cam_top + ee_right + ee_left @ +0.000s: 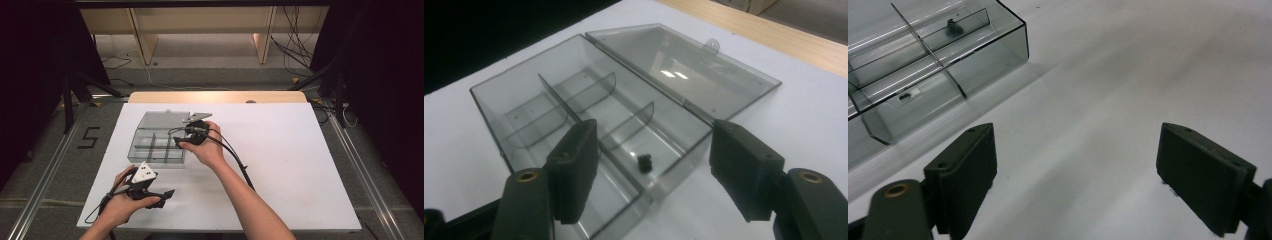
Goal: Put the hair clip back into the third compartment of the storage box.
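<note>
Nearest the camera, lower left of the high view, the left gripper [167, 193] hovers with jaws spread wide, empty, over bare white table [280, 165]. At centre, the right gripper [654, 165], also wide open and empty, hangs over a clear compartment box [157, 146], lid open. A small black part [644, 162] lies inside.
</note>
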Demonstrator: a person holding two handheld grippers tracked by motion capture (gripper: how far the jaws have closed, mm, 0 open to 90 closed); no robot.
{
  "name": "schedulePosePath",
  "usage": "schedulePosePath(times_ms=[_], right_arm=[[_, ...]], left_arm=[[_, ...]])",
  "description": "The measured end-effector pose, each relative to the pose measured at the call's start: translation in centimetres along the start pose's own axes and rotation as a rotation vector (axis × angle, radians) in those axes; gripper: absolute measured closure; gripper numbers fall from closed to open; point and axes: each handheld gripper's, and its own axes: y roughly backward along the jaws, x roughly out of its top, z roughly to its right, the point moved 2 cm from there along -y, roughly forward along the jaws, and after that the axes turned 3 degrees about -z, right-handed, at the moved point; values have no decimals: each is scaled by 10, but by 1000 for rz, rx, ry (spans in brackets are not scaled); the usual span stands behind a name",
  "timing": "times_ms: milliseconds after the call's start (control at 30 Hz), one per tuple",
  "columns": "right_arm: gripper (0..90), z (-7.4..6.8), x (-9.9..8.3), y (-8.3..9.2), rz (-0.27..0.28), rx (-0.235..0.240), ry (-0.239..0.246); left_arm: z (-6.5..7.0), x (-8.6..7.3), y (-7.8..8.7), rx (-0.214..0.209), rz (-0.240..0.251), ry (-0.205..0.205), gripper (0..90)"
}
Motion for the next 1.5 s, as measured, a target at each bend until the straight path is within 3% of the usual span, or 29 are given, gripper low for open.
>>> schedulePosePath(times_ms=[1000,1500], right_arm=[[310,29,-52,75,8,-37,-29],[307,45,-90,120,19,-64,-49]], left_arm=[[0,0,0,8,-2,0,159],[0,0,0,13,-3,1,159]])
